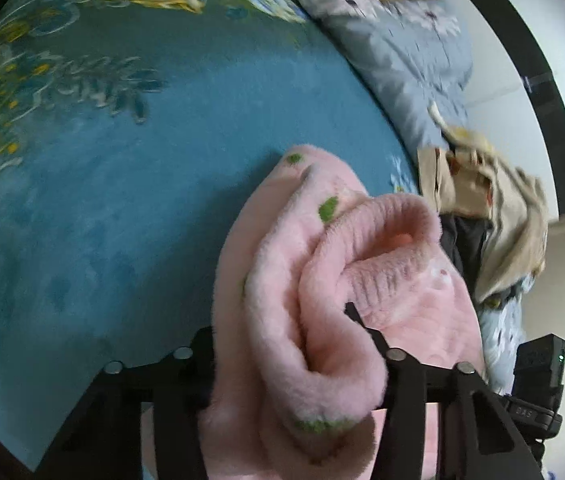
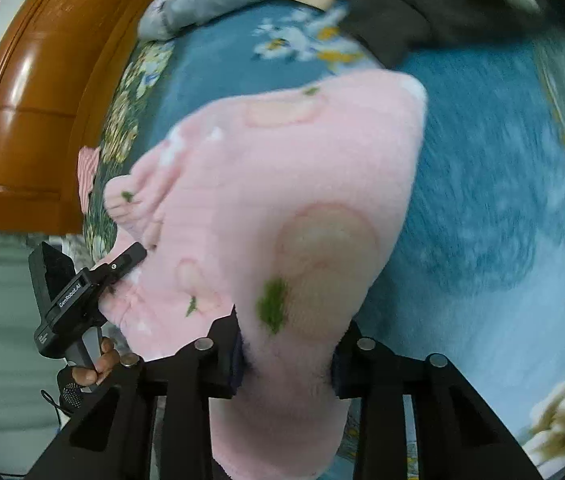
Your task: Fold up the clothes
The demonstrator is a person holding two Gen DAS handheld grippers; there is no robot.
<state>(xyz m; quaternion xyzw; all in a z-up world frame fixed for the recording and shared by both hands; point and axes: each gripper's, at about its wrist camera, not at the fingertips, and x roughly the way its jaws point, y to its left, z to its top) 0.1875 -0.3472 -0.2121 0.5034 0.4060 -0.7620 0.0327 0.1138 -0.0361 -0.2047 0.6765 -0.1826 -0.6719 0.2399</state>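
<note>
Garment: a pink fleece garment (image 1: 334, 280) with green leaf specks and pale round patches, bunched in thick folds and held up over the bed between the two grippers.
Left gripper (image 1: 294, 344): jaws clamped on a rolled wad of the pink fleece; the cloth fills the gap between them and spills over the left finger, hiding most of it, while the right finger tip presses into a ribbed fold.
Right gripper (image 2: 286, 344): jaws clamped on a thick fold of the same garment (image 2: 282, 208), which rises from between them and fans out wide ahead of the camera.
Left gripper from the right view: its black body (image 2: 70, 300) sits at the garment's lower left edge, tip pushed into the fleece, with the person's fingers (image 2: 102, 360) round the handle.
Bed: teal floral bedspread (image 1: 122, 200) lies under the garment.
Beyond: a grey-blue quilt (image 1: 394, 40) and a heap of tan and dark clothes (image 1: 490, 208) lie at the bed's far side; a brown wooden headboard (image 2: 30, 112) stands behind.
</note>
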